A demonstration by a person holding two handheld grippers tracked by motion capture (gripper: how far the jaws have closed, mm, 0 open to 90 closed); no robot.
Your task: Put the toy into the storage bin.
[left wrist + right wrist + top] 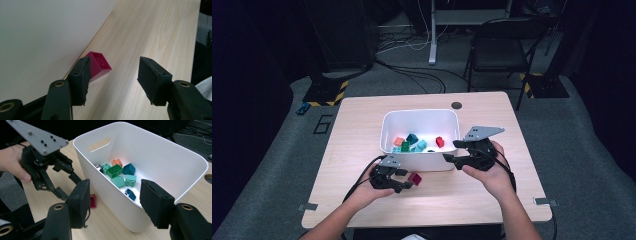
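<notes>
Your left gripper sits low over the worktop, just in front of the white bin's near wall, at about 7 o'clock from the bin's centre. Its fingers stand apart and grasp nothing: the magenta brick lies on the wood right against the foot of the bin wall. In the left gripper view it sits at about 11 o'clock, partly behind the left finger and outside the gap. Whether that finger touches the brick, you cannot tell. From above, the brick shows just past the fingertips, at 2 o'clock from your left hand.

Your right gripper is held at the bin's near right corner, at about 5 o'clock from its centre, pointing left across the near wall. Its fingers are released and wide, empty, with the bin's corner seen between them in the right gripper view.

Inside the bin lie loose bricks: a green one, a dark teal one, mint ones, an orange one and, seen from above, a red one.
</notes>
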